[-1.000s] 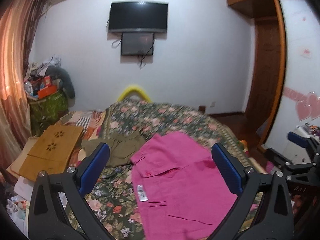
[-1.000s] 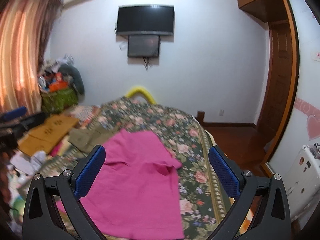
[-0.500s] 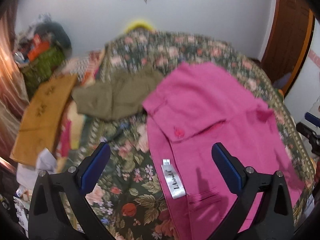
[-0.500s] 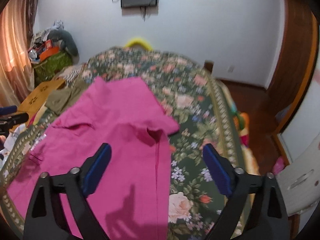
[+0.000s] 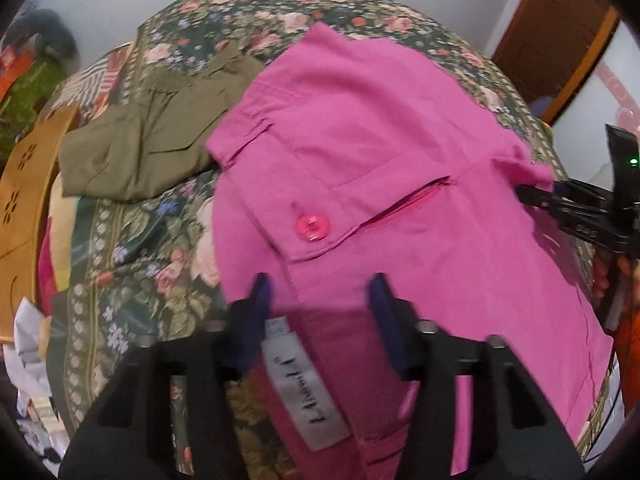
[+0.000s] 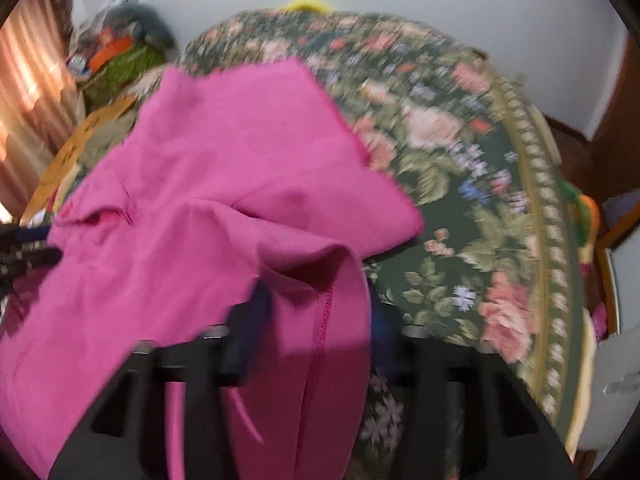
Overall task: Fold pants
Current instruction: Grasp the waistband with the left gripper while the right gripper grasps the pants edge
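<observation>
The pink pants [image 5: 400, 168] lie spread across the centre of the floral bed [image 5: 132, 232]. My left claw [image 5: 318, 300] straddles their waistband by the white label [image 5: 306, 384], fingers apart. My right claw [image 6: 316, 300] straddles the fabric edge, also parted. Olive pants [image 5: 152, 140] sit upper left.

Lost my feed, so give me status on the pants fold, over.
Left gripper part-closed over pink pants near label. Right gripper straddling raised seam fold. Olive garment lying beside the waistband.
</observation>
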Demonstrator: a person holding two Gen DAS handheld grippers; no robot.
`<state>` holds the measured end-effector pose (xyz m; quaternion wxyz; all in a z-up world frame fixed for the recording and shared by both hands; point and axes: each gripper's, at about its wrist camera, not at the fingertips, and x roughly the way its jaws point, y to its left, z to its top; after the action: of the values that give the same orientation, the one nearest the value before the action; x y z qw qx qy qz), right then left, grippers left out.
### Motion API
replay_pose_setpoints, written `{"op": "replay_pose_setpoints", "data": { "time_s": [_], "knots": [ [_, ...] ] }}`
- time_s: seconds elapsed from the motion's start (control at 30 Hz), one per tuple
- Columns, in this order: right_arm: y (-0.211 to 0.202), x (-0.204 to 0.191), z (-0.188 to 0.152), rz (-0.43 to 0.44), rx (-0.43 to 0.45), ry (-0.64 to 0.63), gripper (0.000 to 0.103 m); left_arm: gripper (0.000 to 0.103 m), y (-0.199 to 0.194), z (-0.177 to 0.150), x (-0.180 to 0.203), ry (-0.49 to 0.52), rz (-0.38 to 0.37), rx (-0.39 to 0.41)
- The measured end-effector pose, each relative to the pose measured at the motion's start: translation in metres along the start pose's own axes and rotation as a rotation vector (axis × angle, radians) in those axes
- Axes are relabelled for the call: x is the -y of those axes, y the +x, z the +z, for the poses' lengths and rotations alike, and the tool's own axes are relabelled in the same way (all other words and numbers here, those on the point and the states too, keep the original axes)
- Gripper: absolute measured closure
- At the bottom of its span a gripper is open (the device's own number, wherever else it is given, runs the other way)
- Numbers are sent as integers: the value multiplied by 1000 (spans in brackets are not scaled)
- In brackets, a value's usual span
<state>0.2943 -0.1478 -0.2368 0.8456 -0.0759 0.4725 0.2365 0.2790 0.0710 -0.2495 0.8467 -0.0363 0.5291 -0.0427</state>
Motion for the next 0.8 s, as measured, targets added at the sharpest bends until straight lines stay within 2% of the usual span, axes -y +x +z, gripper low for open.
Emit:
{"op": "replay_pose_setpoints", "data": {
  "time_s": [0.03, 0.1, 0.27, 0.43, 0.53, 0.63, 0.67, 0.7, 0.73, 0.8],
  "knots": [
    [-1, -1, -2, 0, 22, -16, 70, 61, 0, 2, 3, 12, 7, 6],
    [-5, 0, -4, -6, 35, -17, 96, 62, 5, 6, 8, 44, 40, 8],
    [-15, 17, -21, 5, 44, 59, 101, 65, 15, 20, 14, 73, 73, 17],
    [-26, 35, -35, 10, 39, 148, 101, 65, 24, 27, 22, 108, 86, 26],
    [-35, 34, -37, 21, 21, 157, 100, 65, 18, 29, 16, 81, 63, 24],
    [-50, 34, -32, 32, 30, 162, 100, 64, -2, 30, -1, 22, 18, 63],
    [-57, 34, -29, 38, 48, 161, 98, 61, -6, 31, -5, 9, 7, 70],
    [-62, 35, -24, 44, 70, 162, 91, 54, -10, 32, -11, -10, -1, 78],
    [-66, 37, -19, 49, 84, 166, 84, 54, -13, 33, -15, -23, 7, 87],
    [-68, 40, -7, 57, 113, 176, 53, 53, -19, 38, -25, -35, 72, 111]
  ]
}}
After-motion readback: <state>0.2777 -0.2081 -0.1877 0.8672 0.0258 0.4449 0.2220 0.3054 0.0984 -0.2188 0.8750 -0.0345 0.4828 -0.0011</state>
